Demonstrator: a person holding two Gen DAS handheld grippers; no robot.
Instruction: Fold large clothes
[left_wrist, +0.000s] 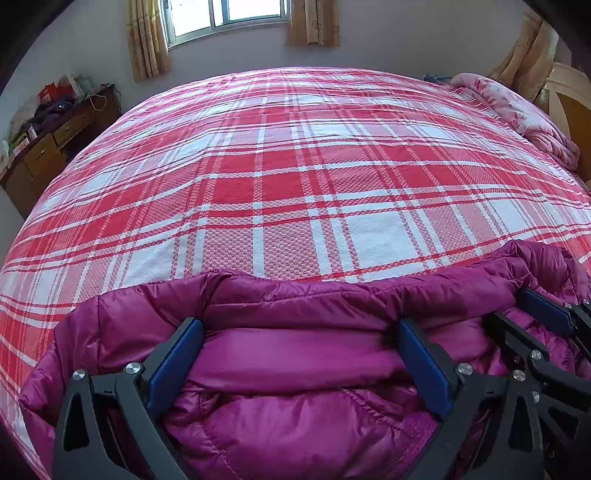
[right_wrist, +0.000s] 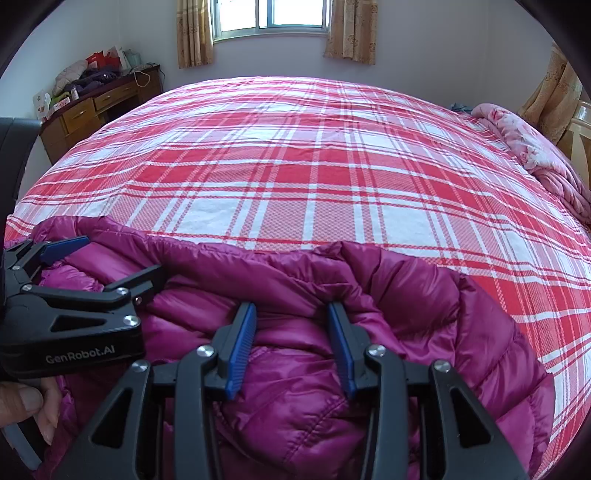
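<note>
The left gripper (left_wrist: 301, 326) stands with its blue pads (left_wrist: 424, 358) wide apart, both tips resting on the magenta down jacket (left_wrist: 288, 417); a puffy quilted band lies between the pads, but they do not press it from the sides. The right gripper (right_wrist: 291, 310) has its jaws set narrower, tips dug into a raised fold at the jacket's far edge; fabric bulges between the blue pads, yet whether they truly pinch it cannot be told. In the right wrist view the left gripper sits at nine o'clock, and white lettering on its black body reads "GenRobot.AI" (right_wrist: 80, 358). A person's fingers (right_wrist: 26, 406) hold it at eight o'clock.

The jacket lies bunched along the near edge of the bed, filling the lower part of both views from about four to eight o'clock. Beyond it, toward twelve o'clock, the red and white plaid bedspread (left_wrist: 295, 166) spreads flat and bare. At two o'clock a pink floral quilt (left_wrist: 517, 114) is heaped against a pale wooden headboard (left_wrist: 565, 96). At ten o'clock a brown wooden desk (right_wrist: 92, 107) with drawers carries a clutter of bags, boxes and dark cloth; writing there is too small to read. At twelve o'clock a bright window (right_wrist: 269, 14) is flanked by tan curtains (right_wrist: 194, 33).
</note>
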